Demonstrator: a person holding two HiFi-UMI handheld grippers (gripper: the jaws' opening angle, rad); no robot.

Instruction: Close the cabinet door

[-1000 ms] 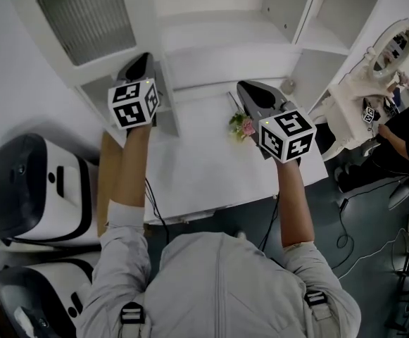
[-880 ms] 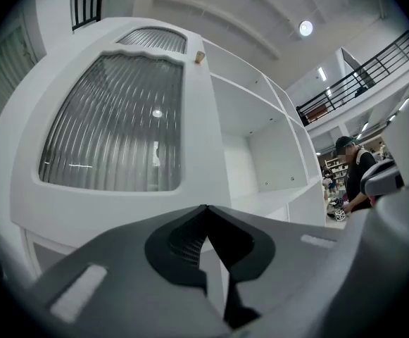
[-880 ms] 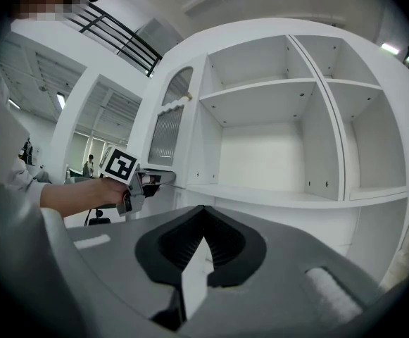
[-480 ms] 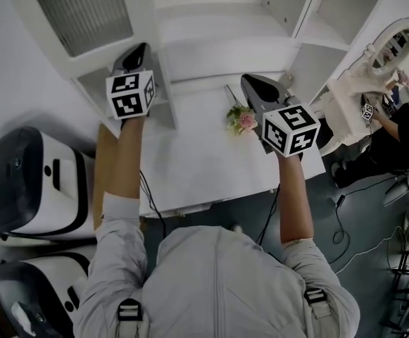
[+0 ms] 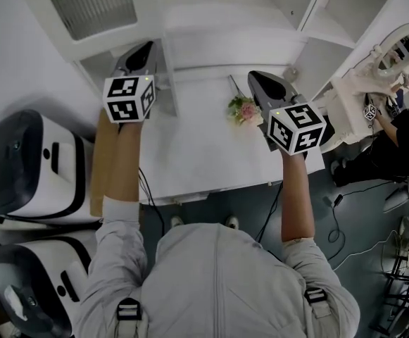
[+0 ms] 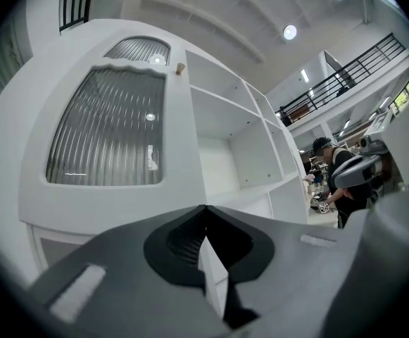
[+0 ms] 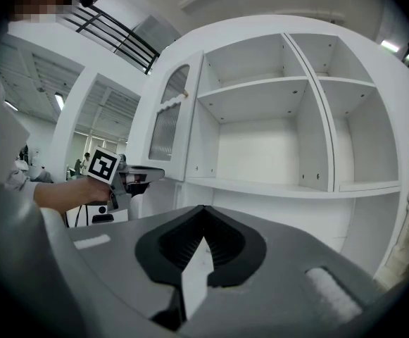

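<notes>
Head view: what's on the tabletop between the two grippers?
A small pink flower sprig, lying close beside the right gripper; from there to the left gripper the white tabletop is bare. The head view shows this.

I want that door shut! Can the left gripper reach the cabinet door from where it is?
Probably yes. The left gripper, jaws together, points at the open cabinet door from close by, and nothing stands between them.
</notes>
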